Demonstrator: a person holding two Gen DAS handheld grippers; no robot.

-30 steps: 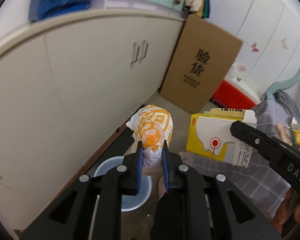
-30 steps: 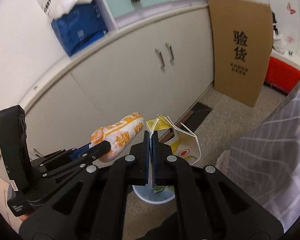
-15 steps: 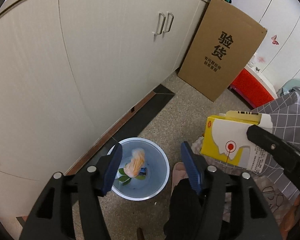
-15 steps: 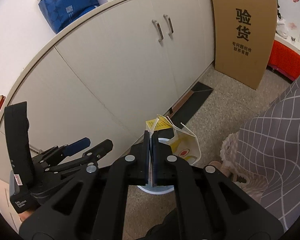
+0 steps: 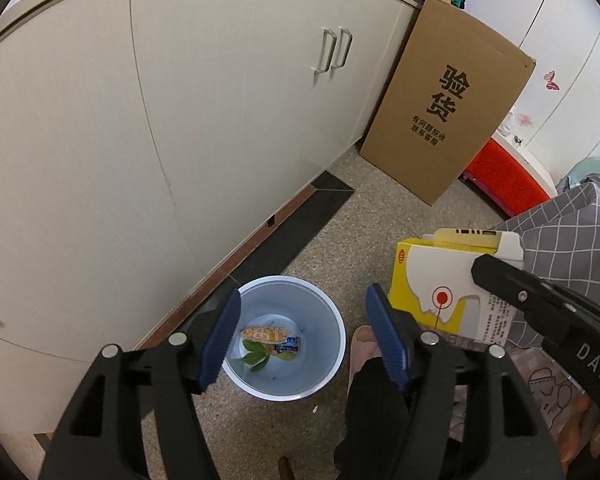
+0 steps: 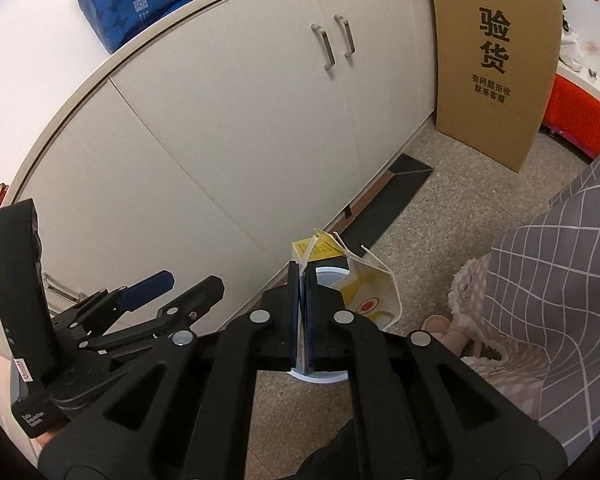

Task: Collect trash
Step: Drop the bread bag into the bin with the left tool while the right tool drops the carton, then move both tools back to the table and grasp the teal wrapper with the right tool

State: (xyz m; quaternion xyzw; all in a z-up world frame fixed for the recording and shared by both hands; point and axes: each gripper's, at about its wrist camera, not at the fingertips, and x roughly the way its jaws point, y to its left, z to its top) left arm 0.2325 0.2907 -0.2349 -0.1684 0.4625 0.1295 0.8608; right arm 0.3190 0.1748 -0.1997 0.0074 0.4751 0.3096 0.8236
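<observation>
Cabinet doors [image 5: 228,128] — cardboard box [image 5: 448,100] alongside

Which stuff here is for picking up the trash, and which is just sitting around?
For the job:
- blue trash bin
- orange wrapper in the bin
- yellow-and-white carton, pinched in the right hand-held gripper
- left hand-held gripper, jaws opening, nothing between them

Just sitting around:
- cardboard box
- white cabinet
- red crate
- slipper

Smooth plastic bin [image 5: 332,320], matt cardboard box [image 5: 452,100], speckled rough floor [image 5: 380,216].
</observation>
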